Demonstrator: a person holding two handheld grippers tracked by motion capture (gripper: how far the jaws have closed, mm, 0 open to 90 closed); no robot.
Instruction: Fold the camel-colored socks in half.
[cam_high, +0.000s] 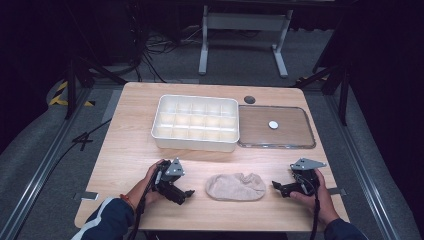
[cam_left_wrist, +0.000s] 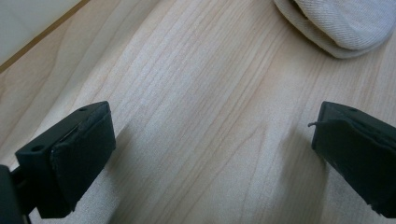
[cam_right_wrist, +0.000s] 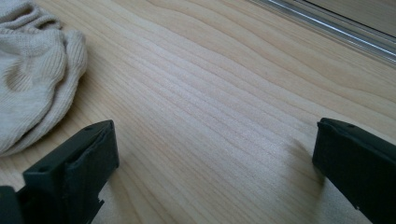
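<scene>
High view sets the left tool (cam_high: 186, 194) and the right tool (cam_high: 278, 187) low on the wooden surface (cam_high: 130, 145), each pointing inward at the beige sock (cam_high: 236, 187) lying flat between them, apart from both. Left gripper view has that tool's jaws spread wide over bare wood, the sock (cam_left_wrist: 343, 23) ahead and toward the right jaw; right gripper view has its jaws equally wide and empty, the sock (cam_right_wrist: 32, 70) ahead beside the left jaw. This flanking stance suggests a two-sided pickup, one tool for each end of the sock. Beyond the tools stands a white compartment box (cam_high: 196, 122), its cells empty, and touching its side lies a clear lid (cam_high: 276, 127) flat on the surface, probably taken off to free the cells. Around the surface the room is dark, with grey floor, cables and a white frame.
</scene>
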